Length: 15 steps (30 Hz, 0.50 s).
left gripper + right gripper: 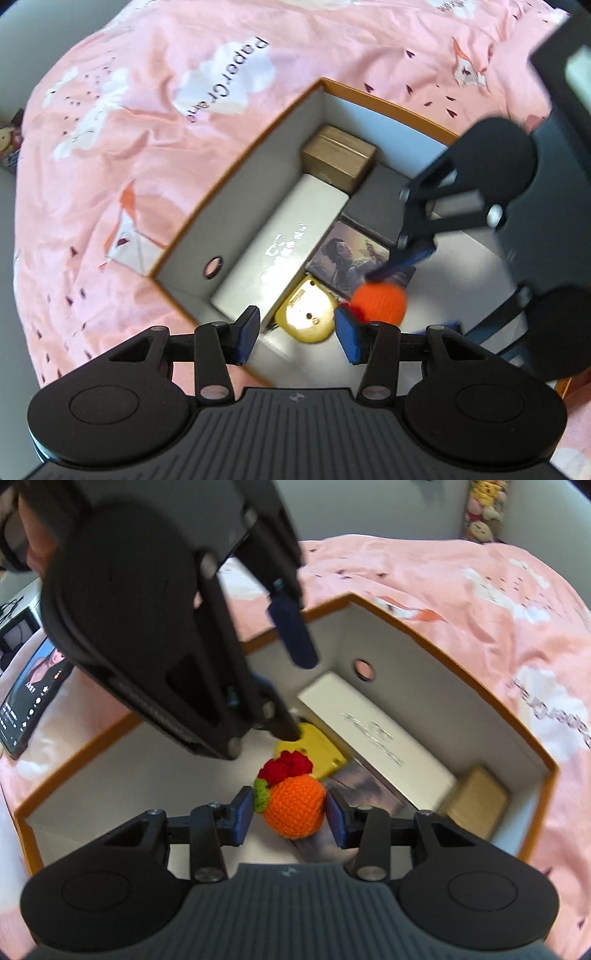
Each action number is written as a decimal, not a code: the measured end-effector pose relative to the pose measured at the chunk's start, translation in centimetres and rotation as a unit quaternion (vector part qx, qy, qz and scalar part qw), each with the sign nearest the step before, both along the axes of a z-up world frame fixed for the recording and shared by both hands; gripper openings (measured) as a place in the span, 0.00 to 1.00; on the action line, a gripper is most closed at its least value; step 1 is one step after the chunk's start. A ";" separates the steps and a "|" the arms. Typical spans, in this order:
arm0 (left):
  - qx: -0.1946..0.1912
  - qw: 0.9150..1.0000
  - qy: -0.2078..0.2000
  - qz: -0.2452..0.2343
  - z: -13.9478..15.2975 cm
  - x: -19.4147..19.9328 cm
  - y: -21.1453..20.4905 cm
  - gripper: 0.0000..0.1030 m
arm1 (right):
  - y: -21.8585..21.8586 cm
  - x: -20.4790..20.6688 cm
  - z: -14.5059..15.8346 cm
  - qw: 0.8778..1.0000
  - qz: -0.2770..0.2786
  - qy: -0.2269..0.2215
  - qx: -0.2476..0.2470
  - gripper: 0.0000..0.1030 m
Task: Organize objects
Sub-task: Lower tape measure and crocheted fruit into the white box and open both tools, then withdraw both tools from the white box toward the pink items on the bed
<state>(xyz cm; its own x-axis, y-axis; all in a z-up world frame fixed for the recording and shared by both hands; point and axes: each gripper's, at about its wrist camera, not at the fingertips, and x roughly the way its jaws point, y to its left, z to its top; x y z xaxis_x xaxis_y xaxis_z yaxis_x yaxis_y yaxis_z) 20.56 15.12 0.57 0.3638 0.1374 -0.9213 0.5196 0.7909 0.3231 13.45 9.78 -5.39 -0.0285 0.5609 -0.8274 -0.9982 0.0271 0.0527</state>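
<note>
An orange crocheted ball (295,806) with red and green trim sits between the pads of my right gripper (290,818), which is shut on it, low inside an orange-rimmed cardboard box (443,635). The ball also shows in the left wrist view (378,301). My left gripper (297,334) is open and empty above the box's near end, over a yellow plastic piece (306,314). The right gripper's body (491,206) reaches into the box from the right in the left wrist view.
Inside the box lie a long white box (291,236), a brown block (338,157), a dark box (380,195) and a picture card (354,254). The box rests on a pink printed bedcover (129,147). A phone (33,701) lies on the bed outside the box.
</note>
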 end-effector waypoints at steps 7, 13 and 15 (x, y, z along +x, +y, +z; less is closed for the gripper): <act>-0.007 1.000 -0.012 0.010 -0.5 0.0 1.0 0.52 | 2.7 -2.4 -1.6 0.998 0.053 -0.027 -0.025 0.43; -0.016 1.000 -0.012 0.012 -0.8 -0.2 1.3 0.52 | 3.2 -3.8 -2.8 0.992 0.096 -0.070 -0.036 0.43; -0.023 0.999 -0.011 0.021 -1.0 0.2 1.5 0.52 | 3.2 -4.1 -2.9 0.991 0.105 -0.076 -0.033 0.43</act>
